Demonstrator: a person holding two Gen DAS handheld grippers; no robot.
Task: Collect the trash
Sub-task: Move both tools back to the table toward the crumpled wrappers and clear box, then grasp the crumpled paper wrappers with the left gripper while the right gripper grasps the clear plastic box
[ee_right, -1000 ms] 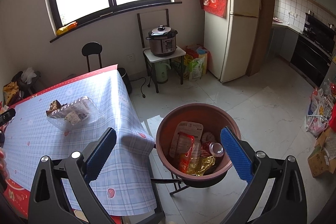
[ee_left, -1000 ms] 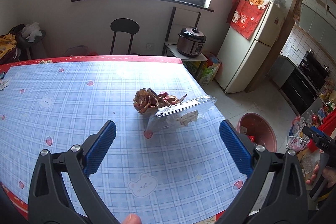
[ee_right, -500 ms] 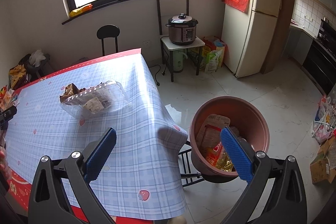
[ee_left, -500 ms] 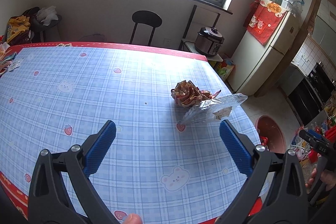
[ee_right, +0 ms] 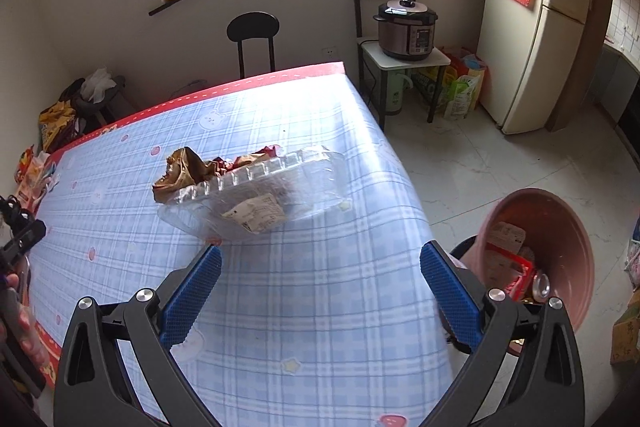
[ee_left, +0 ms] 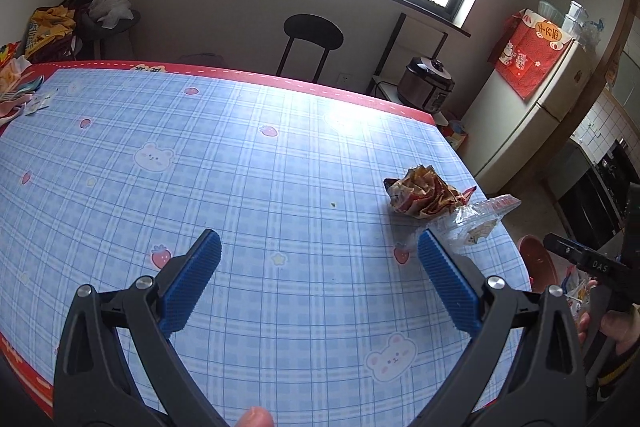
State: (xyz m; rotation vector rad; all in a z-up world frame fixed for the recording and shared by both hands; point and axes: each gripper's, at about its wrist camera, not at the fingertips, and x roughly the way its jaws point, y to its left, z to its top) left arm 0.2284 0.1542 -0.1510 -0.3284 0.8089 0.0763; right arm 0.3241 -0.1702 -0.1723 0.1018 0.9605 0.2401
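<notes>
Two pieces of trash are left on the counter (ee_right: 320, 307): a clear plastic clamshell tray (ee_right: 256, 199) with a paper label inside, and a crumpled brown snack wrapper (ee_right: 180, 175) lying touching the tray on the side away from the bin. Both are found near the counter edge that faces the bin, on the blue checked cloth. The pink bin (ee_right: 560, 227) is set on the floor just beside that edge, and a flattened packet, a red wrapper and a drinks can are already seen inside it, so part of the collecting is judged done.

The right claw (ee_right: 320, 267) is held above the counter between tray and bin, its blue pads wide apart and nothing between them. The left claw (ee_left: 320, 259) is likewise held apart and empty, over the counter on the far side of the tray from the bin, with the wrapper (ee_left: 424, 195) and tray (ee_left: 476, 219) near its right pad.

Neither piece is gripped yet; both are judged still to be picked up and dropped into the bin. Further litter may lie at the counter's far corner, but it is too small to tell.
</notes>
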